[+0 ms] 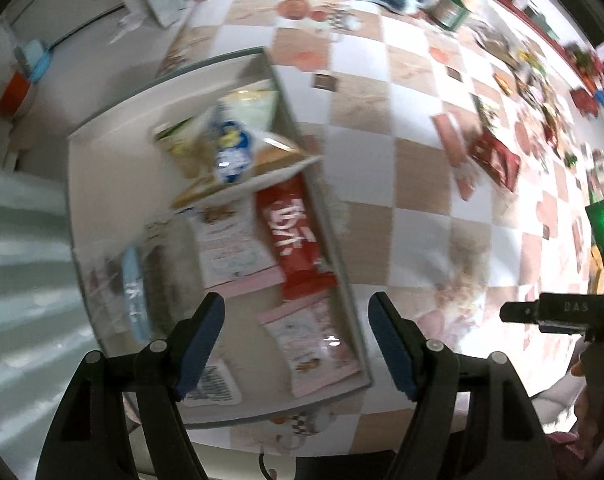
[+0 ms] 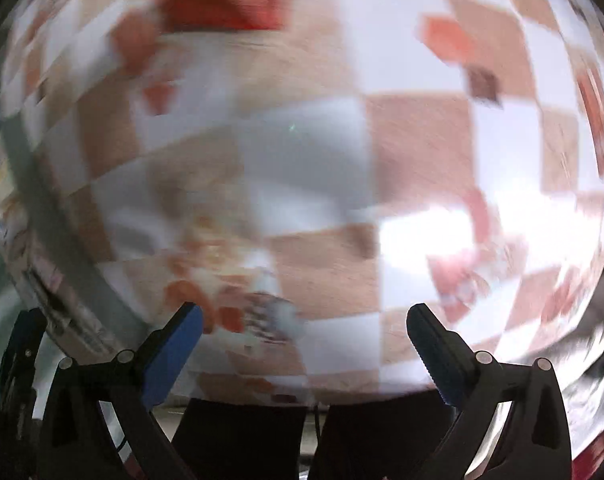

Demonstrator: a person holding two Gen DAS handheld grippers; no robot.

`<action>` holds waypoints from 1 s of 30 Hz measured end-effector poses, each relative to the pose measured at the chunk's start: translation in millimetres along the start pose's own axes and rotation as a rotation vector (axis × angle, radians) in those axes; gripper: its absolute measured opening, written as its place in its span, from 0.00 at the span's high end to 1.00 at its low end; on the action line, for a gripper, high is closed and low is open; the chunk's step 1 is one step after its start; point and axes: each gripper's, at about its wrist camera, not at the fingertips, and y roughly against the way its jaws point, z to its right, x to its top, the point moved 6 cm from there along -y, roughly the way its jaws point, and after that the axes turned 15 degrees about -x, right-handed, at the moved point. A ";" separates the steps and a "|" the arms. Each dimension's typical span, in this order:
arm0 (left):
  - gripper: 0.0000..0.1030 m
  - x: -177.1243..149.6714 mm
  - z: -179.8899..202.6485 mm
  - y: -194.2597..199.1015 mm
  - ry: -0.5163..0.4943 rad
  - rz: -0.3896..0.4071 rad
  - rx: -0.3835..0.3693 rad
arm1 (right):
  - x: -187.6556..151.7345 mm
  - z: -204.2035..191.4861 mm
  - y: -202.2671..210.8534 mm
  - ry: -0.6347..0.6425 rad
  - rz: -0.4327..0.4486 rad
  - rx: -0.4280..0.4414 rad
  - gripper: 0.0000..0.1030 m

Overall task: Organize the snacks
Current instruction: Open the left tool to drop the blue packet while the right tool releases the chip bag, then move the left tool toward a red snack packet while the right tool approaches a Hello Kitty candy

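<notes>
Over the white bin (image 1: 102, 168) the left hand-held gripper (image 1: 298, 340) is hovering, jaws apart and empty, snacks (image 1: 290, 236) lying inside; the right hand-held gripper (image 2: 303, 344) is gaping wide above the counter (image 2: 421, 140), probably reaching for more.

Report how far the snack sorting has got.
Done: several packets lie in the white tray, among them a red packet and a blue-and-white bag. In hand: nothing; left gripper and right gripper are both open and empty. Left: loose snacks on the checkered tablecloth, such as a dark red pouch.
</notes>
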 end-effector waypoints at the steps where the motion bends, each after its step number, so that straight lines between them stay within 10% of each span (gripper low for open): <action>1: 0.25 1.3 5.6 -2.3 -0.012 -0.006 0.001 | -0.2 7.7 -5.0 -0.011 0.001 0.003 0.01; 12: 0.25 4.0 47.7 -17.5 -0.090 -0.052 0.002 | 19.9 54.5 2.3 -0.024 0.056 -0.003 0.01; 30: 0.24 -1.5 64.2 -39.4 -0.086 -0.110 0.028 | 153.3 52.8 73.8 -0.070 0.280 -0.054 0.01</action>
